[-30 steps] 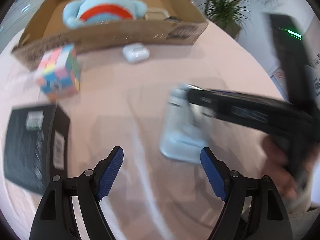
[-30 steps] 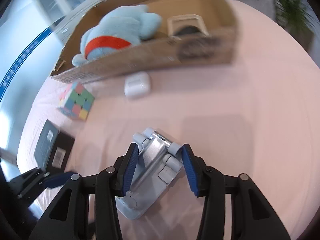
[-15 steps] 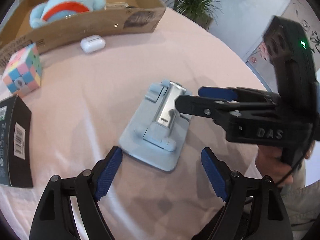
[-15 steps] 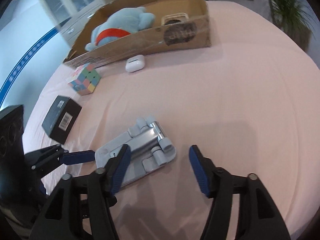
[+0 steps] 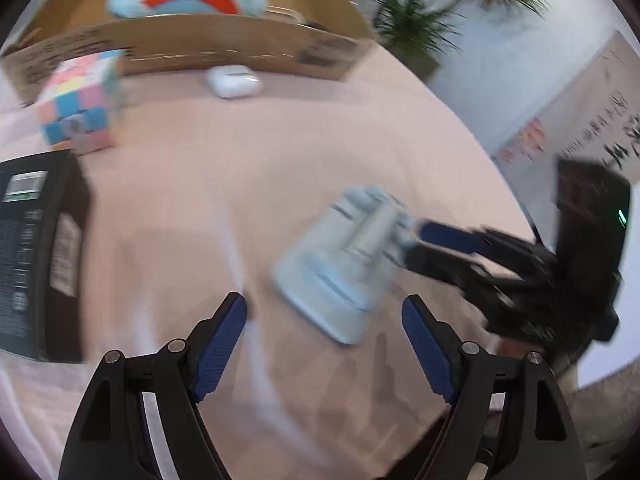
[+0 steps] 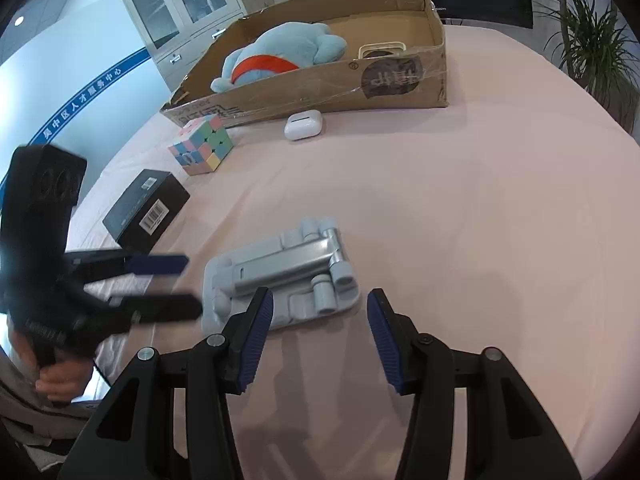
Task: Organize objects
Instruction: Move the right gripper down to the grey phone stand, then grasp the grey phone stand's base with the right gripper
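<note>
L gripper [image 5: 324, 342] & R gripper [image 6: 320, 334]: fingers wide apart, holding nothing. Folded phone stand [image 6: 280, 272] flat on pink worktop [image 6: 460, 200], betw. both.

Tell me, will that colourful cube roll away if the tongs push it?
Probably not. The cube rests on a flat face on the pink tablecloth, so it should slide or tip over rather than roll. It looks like hard, smooth plastic, so it should stay stiff, though it might slip between the pads.

A pink-clothed desk [image 6: 500, 200]; far ahead-left a grey glass-door cabinet [image 6: 182, 8] by a blue-striped wall [image 6: 80, 92], potted palms [image 6: 592, 40] ahead-right
</note>
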Motion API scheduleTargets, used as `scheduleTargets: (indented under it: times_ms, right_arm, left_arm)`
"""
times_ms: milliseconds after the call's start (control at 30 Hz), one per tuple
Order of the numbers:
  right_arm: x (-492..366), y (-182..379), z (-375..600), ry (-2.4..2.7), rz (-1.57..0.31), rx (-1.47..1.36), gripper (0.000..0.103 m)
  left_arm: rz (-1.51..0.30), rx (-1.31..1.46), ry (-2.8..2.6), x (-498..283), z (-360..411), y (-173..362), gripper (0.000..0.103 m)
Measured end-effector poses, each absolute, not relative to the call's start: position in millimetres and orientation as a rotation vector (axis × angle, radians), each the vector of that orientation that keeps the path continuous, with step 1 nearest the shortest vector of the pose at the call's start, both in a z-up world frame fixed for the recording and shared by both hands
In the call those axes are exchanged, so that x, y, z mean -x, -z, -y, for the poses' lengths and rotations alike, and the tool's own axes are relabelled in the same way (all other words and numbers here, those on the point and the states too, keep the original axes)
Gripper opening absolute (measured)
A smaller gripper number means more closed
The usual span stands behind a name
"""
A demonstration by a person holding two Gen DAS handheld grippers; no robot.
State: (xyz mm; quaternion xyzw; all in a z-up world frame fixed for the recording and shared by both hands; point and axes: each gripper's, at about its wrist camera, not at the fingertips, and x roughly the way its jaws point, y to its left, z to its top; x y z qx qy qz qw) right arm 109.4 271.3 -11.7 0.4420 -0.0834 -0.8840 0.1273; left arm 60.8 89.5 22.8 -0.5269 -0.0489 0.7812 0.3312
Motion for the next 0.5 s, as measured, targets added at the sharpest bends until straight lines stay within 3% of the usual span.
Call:
scheduleTargets:
  times_ms: [133, 167, 233, 367, 500]
  right_arm:
    - [-97.5, 15.3, -273.0, 2.55, 0.176, -1.271, 0.047]
    - [-93.7, 18.7, -276.1, 2.539, 0.208, -1.27, 0.04]
    - [-94.7, 19.7, -278.7, 2.526, 0.269, -1.277, 0.035]
    - [-118.1, 16.3, -257.0, 2.465, 0.207, -1.29, 0.034]
    - [-123.1, 12.0, -254.1, 2.543, 0.161, -1.293, 0.035]
  left_arm:
    - [0.105, 1.374, -2.084, -62.0, -100.5, -22.3, 0.08]
    - [0.106, 1.378, -2.095, -60.8, -98.8, -22.4, 0.079]
    - [0.106, 1.396, -2.162, -54.1, -89.8, -23.0, 0.076]
    - [0.208, 1.427, -2.154, -42.9, -70.4, -22.2, 0.076]
    - [0.159, 1.4, -2.111, -57.5, -77.5, -26.0, 0.076]
